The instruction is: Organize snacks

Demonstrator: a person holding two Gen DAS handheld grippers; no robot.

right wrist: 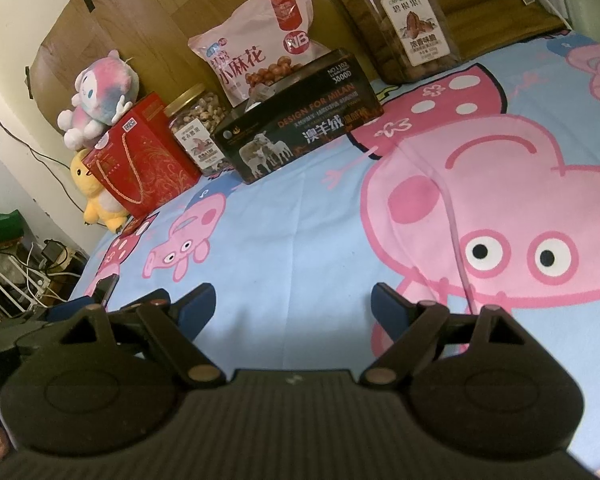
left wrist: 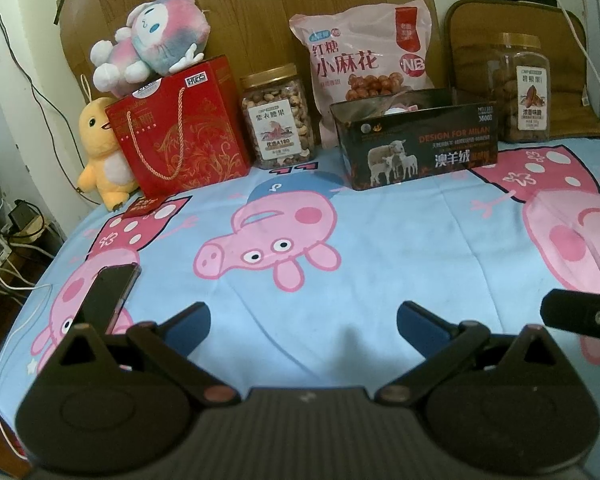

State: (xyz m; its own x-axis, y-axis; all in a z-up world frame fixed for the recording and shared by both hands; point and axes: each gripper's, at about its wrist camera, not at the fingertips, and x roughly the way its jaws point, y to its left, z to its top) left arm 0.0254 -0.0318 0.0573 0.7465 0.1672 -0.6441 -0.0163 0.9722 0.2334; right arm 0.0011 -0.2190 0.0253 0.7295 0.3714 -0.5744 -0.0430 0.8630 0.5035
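Snacks line the far edge of the bed: a red gift box (left wrist: 180, 132) (right wrist: 140, 162), a jar of cashews (left wrist: 278, 118) (right wrist: 196, 132), a pink snack bag (left wrist: 364, 60) (right wrist: 260, 44), a black open box (left wrist: 416, 142) (right wrist: 300, 116) and a jar of pecans (left wrist: 520, 88) (right wrist: 408, 24). My left gripper (left wrist: 303, 322) is open and empty above the sheet, well short of them. My right gripper (right wrist: 293, 306) is open and empty too. Part of the right gripper shows at the right edge of the left wrist view (left wrist: 580, 314).
The bed has a blue cartoon-pig sheet (left wrist: 380, 240) (right wrist: 300, 232). A dark phone (left wrist: 108, 292) (right wrist: 106, 290) lies near the left edge. Two plush toys (left wrist: 156, 36) (left wrist: 100, 148) sit by the red box. Cables and clutter (right wrist: 20, 272) lie beyond the left bed edge.
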